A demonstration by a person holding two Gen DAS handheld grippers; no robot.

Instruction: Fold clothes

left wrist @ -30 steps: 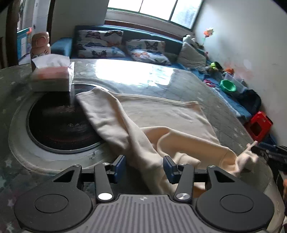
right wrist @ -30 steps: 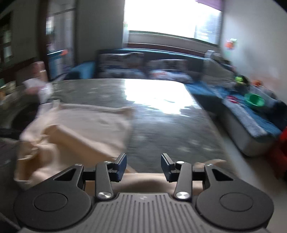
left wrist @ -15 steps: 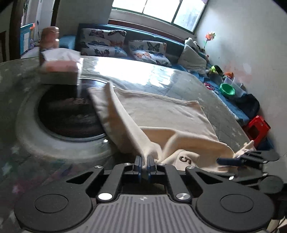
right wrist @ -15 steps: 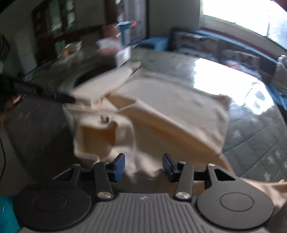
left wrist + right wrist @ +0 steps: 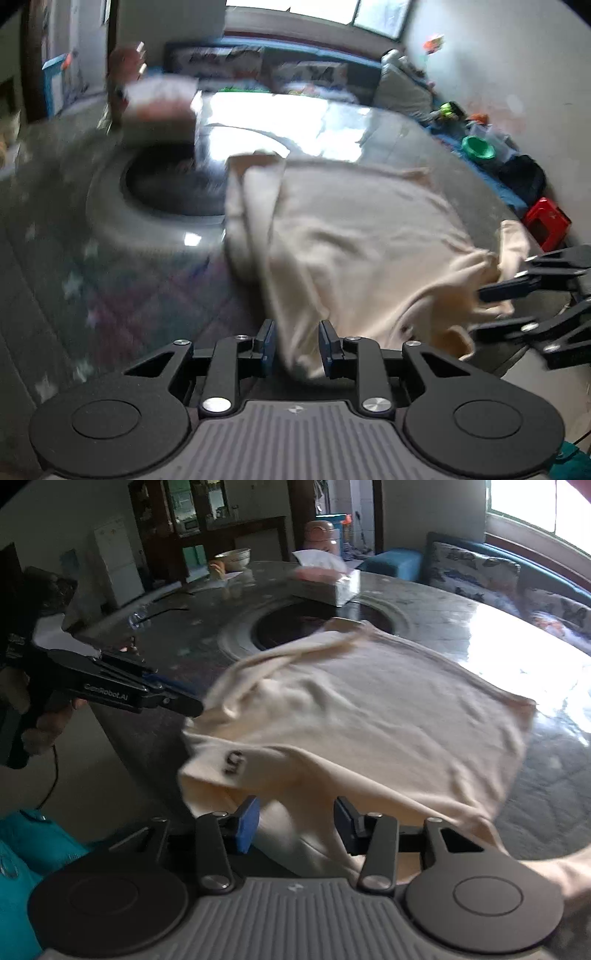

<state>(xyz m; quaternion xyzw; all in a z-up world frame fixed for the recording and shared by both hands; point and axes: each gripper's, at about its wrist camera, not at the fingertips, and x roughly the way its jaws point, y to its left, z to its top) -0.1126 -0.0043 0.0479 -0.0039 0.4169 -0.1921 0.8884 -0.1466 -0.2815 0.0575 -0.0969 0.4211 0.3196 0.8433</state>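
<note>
Cream garment (image 5: 369,716) spreads to the round table's near edge (image 5: 122,746). Both the left gripper (image 5: 293,343) and the right gripper (image 5: 297,821) are released, fabric between their fingers.

Table (image 5: 436,605): round, dark glossy top with pale star marks; sunken black disc (image 5: 291,626) at its centre inside a grey ring.
Tissue box (image 5: 338,583): on the ring's far edge, white tissue standing up from the top.
Pink jar (image 5: 320,535): behind the box.
Bowl (image 5: 232,558): pale, far side of the table (contents not visible).
Sofa (image 5: 476,566): blue, under the window, with butterfly-print cushions (image 5: 469,563).
Green bowl (image 5: 479,146): among clutter by the wall.
Red stool (image 5: 546,221): on the floor, near the table edge.
Fridge (image 5: 118,559): white, back of the room.
</note>
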